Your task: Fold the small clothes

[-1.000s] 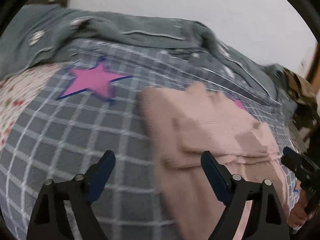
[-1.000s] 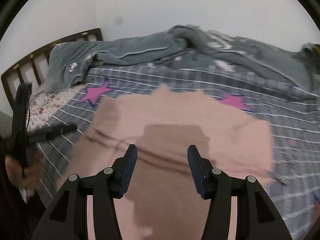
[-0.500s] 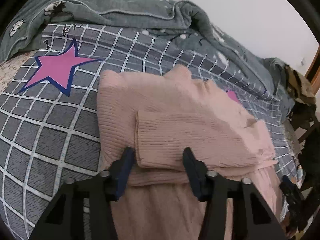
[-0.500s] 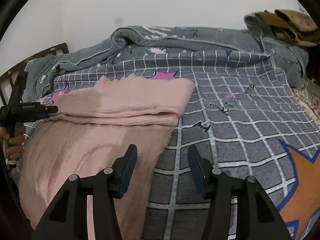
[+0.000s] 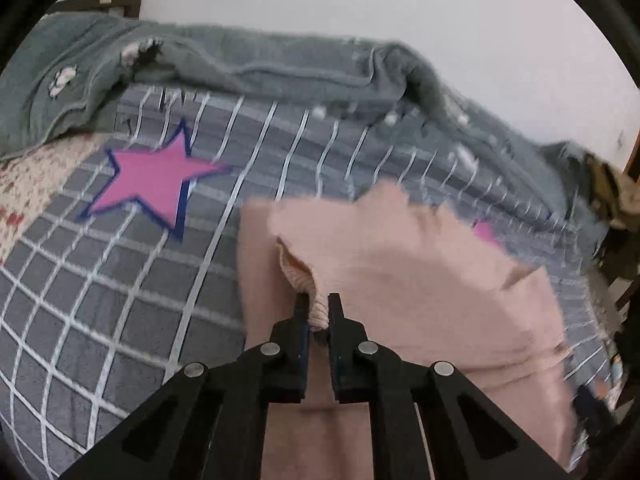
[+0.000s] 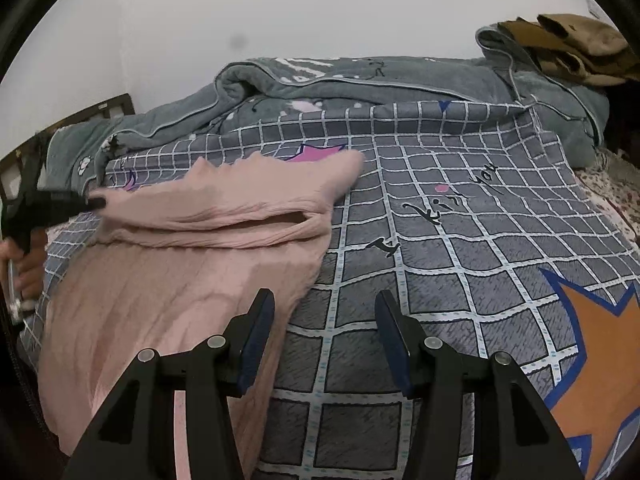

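A pink ribbed knit sweater lies on the grey checked bedsheet. My left gripper is shut on a folded edge of the sweater and lifts it a little off the layer below. In the right wrist view the sweater lies to the left, with its upper part folded over, and my left gripper holds its far left edge. My right gripper is open and empty, just right of the sweater's near edge, above the sheet.
A rumpled grey-green blanket lies along the back of the bed, also in the right wrist view. Brown clothing sits on it at the far right. A dark headboard is at the left. A pink star and an orange star are printed on the sheet.
My left gripper went from open to shut on the sweater's folded edge and raised it. My right gripper swung right off the sweater and stays open.
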`<state>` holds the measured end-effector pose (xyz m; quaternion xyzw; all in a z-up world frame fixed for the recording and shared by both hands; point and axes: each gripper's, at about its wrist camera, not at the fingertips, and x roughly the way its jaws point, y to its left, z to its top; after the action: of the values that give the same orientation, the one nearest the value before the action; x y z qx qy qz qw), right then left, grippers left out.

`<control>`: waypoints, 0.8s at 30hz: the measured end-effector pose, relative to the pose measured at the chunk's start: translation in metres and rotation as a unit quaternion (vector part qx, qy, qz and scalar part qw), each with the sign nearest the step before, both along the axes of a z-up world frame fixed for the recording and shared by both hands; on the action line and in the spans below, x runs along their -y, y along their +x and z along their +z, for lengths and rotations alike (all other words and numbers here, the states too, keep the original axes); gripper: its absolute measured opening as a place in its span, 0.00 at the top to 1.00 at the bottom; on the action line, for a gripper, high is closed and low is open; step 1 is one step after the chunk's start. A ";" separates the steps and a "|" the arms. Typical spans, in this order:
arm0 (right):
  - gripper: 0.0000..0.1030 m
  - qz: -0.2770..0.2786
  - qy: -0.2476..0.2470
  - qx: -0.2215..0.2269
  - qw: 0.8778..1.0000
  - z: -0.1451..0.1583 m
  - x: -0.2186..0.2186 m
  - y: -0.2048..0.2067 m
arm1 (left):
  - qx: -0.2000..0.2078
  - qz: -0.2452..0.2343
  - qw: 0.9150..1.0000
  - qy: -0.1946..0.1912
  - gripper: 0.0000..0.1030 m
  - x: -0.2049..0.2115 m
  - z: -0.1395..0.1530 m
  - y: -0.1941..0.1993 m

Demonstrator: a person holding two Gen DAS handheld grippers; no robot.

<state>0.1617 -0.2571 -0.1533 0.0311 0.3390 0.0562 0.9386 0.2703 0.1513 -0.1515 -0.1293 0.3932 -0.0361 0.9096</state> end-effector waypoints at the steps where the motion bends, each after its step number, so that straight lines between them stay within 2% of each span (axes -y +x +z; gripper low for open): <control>1: 0.50 0.000 0.003 -0.003 1.000 -0.001 0.000 0.001 | -0.014 -0.005 1.000 0.001 0.89 0.001 -0.007 0.001; 2: 0.50 -0.001 0.004 -0.005 1.000 -0.001 0.000 0.001 | -0.027 -0.009 1.000 0.008 0.89 0.004 -0.013 0.002; 4: 0.50 -0.003 0.004 -0.007 1.000 -0.002 0.000 0.002 | -0.021 -0.008 1.000 0.018 0.88 0.007 -0.012 -0.001; 5: 0.50 -0.003 0.002 -0.007 1.000 -0.002 -0.001 0.002 | -0.015 -0.004 1.000 0.021 0.82 0.008 -0.008 -0.003; 6: 0.50 -0.004 0.000 -0.006 1.000 -0.002 -0.001 0.001 | -0.006 0.003 1.000 0.026 0.71 0.009 -0.004 -0.006; 7: 0.50 -0.004 -0.002 -0.006 1.000 -0.002 -0.002 0.001 | -0.001 0.006 1.000 0.029 0.64 0.010 -0.001 -0.007; 8: 0.50 -0.004 -0.003 -0.005 1.000 -0.002 -0.003 0.000 | 0.005 0.007 0.999 0.039 0.48 0.012 0.002 -0.010; 9: 0.50 -0.003 -0.003 -0.003 1.000 -0.001 -0.003 0.000 | 0.009 0.007 0.999 0.053 0.42 0.014 0.003 -0.011; 13: 0.50 -0.005 -0.017 0.003 1.000 0.007 -0.005 0.008 | -0.017 -0.004 0.995 0.101 0.42 0.018 -0.006 -0.011; 15: 0.50 -0.015 -0.028 -0.001 0.999 0.014 -0.005 0.021 | -0.008 0.008 0.996 0.093 0.37 0.011 -0.007 -0.014; 17: 0.50 -0.014 -0.018 -0.010 1.000 0.018 -0.002 0.035 | -0.007 0.015 0.997 0.074 0.34 0.003 -0.008 -0.015; 20: 0.50 0.003 -0.015 -0.029 0.999 0.019 -0.001 0.057 | -0.007 0.011 0.998 0.056 0.34 -0.002 -0.011 -0.013; 24: 0.52 0.037 -0.060 -0.060 0.996 0.008 -0.015 0.089 | 0.013 0.011 0.999 0.048 0.31 -0.003 -0.008 -0.015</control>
<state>0.2504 -0.2421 -0.1448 -0.0350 0.3981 0.0684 0.9141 0.2555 0.1547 -0.1598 -0.0895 0.3812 -0.0086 0.9201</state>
